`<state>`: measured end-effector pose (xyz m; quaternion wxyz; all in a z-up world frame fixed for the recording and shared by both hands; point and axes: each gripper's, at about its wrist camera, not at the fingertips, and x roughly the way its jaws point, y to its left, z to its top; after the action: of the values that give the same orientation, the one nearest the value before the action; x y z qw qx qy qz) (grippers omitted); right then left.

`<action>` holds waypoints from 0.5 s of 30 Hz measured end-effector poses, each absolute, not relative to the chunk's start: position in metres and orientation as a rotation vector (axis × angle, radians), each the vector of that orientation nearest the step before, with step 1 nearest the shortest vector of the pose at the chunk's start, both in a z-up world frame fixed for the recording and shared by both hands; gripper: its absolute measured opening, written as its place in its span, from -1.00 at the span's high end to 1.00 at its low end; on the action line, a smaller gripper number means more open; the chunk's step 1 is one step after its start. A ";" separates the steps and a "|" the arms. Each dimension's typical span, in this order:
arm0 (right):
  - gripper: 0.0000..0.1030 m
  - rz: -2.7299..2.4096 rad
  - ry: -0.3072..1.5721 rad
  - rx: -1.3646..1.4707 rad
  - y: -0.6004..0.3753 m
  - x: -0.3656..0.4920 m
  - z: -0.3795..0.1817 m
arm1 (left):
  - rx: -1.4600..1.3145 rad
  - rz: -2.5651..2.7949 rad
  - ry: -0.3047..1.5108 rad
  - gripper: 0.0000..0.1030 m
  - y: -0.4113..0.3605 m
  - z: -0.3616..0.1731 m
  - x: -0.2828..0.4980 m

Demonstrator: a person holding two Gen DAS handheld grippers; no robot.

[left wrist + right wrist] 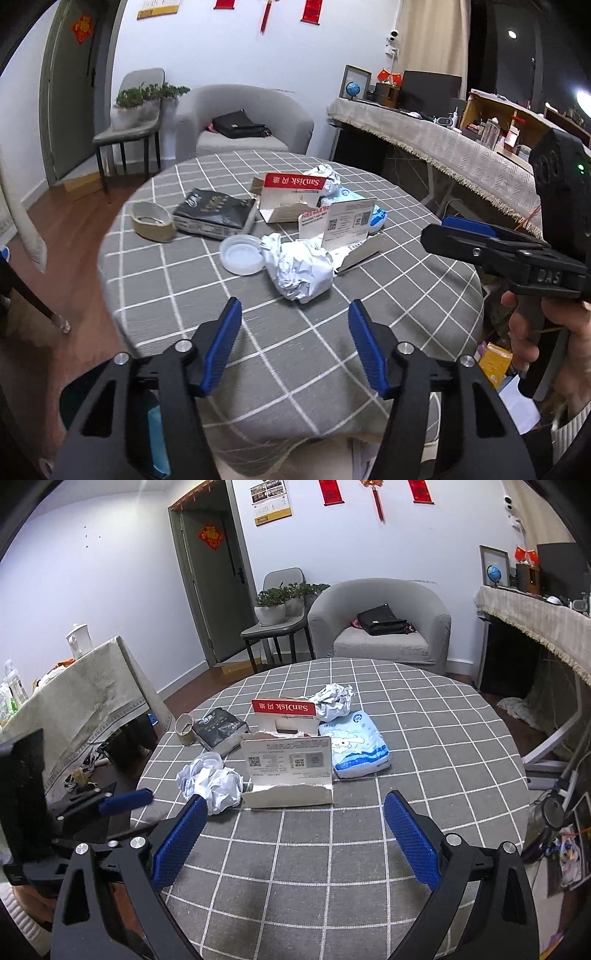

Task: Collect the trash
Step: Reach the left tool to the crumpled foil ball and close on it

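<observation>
i have both tools hovering over the near side of the round table [424, 709], which wears a grey checked cloth. my left gripper [294, 314] has its fingers [221, 343] spread wide with nothing between them. my right gripper [295, 812] is likewise wide open and holds nothing; from the left camera i see it side-on at the table's right edge, held in a hand [532, 332].

the trash sits bunched around the middle of the table. nearest my left gripper is a crumpled paper ball [299, 269], touching a clear plastic lid [242, 254] on its left. just beside it on the right stands a torn white card box [290, 771], right ahead of my right gripper. behind that are a red sandisk package [284, 710], a blue patterned tissue pack [356, 747], a second paper ball [334, 701], a black packet [214, 216] and a tape roll [151, 221], which lies close to the table's left edge.

between the fingers and the pile i see bare cloth on the near side. the far rim has open cloth too, with a grey armchair [380, 620] beyond it. a covered side table [74, 701] stands near the left rim.
</observation>
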<state>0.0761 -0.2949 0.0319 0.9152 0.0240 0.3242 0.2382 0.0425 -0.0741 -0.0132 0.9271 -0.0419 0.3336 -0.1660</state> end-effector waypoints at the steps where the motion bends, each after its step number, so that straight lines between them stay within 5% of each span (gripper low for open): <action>1: -0.89 0.494 0.669 0.054 -0.296 0.077 0.032 | -0.097 -0.343 0.690 -0.17 -0.074 -0.015 0.045; 15: -0.89 0.522 0.697 0.066 -0.304 0.095 0.026 | -0.185 -0.349 0.724 -0.13 -0.082 -0.021 0.083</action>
<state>0.0950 -0.3045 0.0261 0.9062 0.0319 0.3374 0.2529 0.0828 -0.0821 -0.0207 0.9161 -0.0897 0.3520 -0.1696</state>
